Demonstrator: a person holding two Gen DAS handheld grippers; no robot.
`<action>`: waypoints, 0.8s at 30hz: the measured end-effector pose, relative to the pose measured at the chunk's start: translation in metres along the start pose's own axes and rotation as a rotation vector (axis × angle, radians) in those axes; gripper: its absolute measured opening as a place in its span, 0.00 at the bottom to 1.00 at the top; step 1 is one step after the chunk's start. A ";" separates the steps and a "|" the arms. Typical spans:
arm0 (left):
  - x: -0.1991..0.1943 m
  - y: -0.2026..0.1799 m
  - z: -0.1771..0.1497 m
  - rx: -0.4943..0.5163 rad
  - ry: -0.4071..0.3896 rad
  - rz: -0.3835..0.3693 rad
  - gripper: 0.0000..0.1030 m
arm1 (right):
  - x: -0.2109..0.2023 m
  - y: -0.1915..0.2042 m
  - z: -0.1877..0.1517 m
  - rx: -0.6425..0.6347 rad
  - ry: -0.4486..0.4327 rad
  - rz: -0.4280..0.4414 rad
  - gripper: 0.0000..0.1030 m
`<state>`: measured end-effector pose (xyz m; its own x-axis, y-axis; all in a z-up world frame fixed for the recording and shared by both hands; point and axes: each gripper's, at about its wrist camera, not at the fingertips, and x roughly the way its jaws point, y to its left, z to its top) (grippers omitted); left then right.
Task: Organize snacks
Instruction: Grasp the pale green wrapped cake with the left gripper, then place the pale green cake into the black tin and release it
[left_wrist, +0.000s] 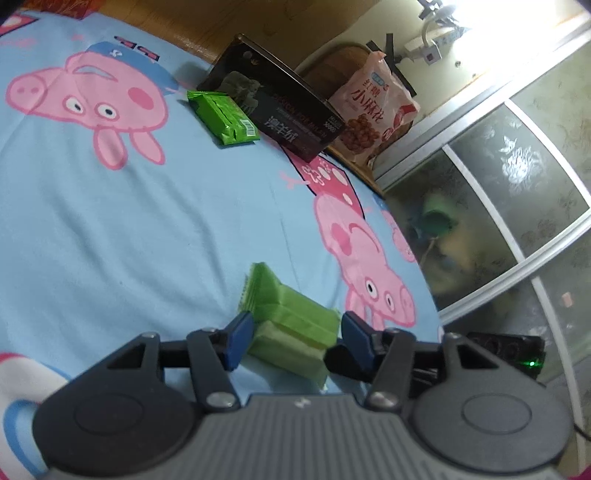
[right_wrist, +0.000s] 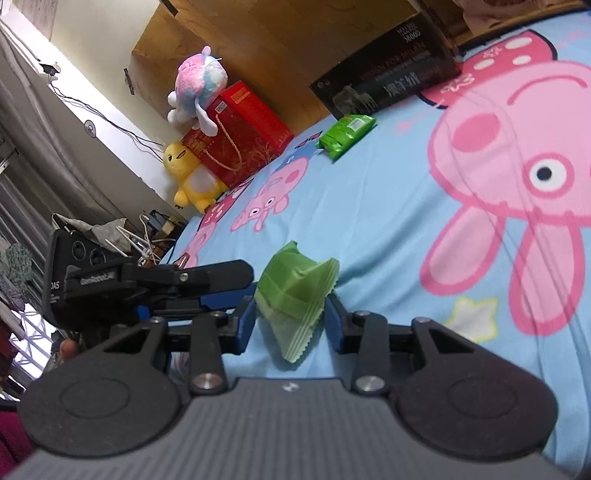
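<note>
On the bed sheet (left_wrist: 129, 229), near its edge, a pale green snack packet (left_wrist: 291, 332) lies between the blue fingers of both tools at once; the left tool (left_wrist: 293, 341) straddles it with its jaws parted and the pads just beside the wrapper, and whether either pad presses the film I cannot tell; the right tool (right_wrist: 290, 319) comes at the same pale green snack packet (right_wrist: 295, 295) from the other side, jaws likewise apart, the crimped end of the wrapper standing up between them.

The plain risk is a clash; the left tool's body shows close alongside in the right view, and two tools closing on one small soft packet could knock fingers or tug it opposite ways and tear the seal; the wrapper is slack and crumpled, so a pinch on the crimp alone may slip out; the soft bedding gives under pressure, so pushing down could bury the packet rather than seat it.

A darker green packet (left_wrist: 223, 116) lies well apart beside the dark box (left_wrist: 280, 107), likely where things are being gathered; a pink snack bag (left_wrist: 373, 110) stands behind the box.
</note>
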<state>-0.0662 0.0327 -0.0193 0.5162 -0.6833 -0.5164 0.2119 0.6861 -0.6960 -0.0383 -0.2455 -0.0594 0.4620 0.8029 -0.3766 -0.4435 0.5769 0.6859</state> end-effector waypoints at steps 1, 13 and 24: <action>0.000 0.000 -0.001 -0.001 -0.006 -0.003 0.51 | 0.001 -0.002 0.002 0.004 -0.005 -0.011 0.34; 0.004 -0.002 0.022 -0.023 -0.027 -0.013 0.48 | 0.011 -0.006 0.039 0.042 -0.048 0.039 0.31; 0.007 -0.020 0.072 0.027 -0.079 -0.004 0.48 | 0.019 -0.008 0.084 0.055 -0.114 0.080 0.30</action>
<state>-0.0066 0.0318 0.0270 0.5788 -0.6648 -0.4722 0.2358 0.6908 -0.6835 0.0383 -0.2478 -0.0197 0.5128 0.8218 -0.2484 -0.4411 0.5004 0.7450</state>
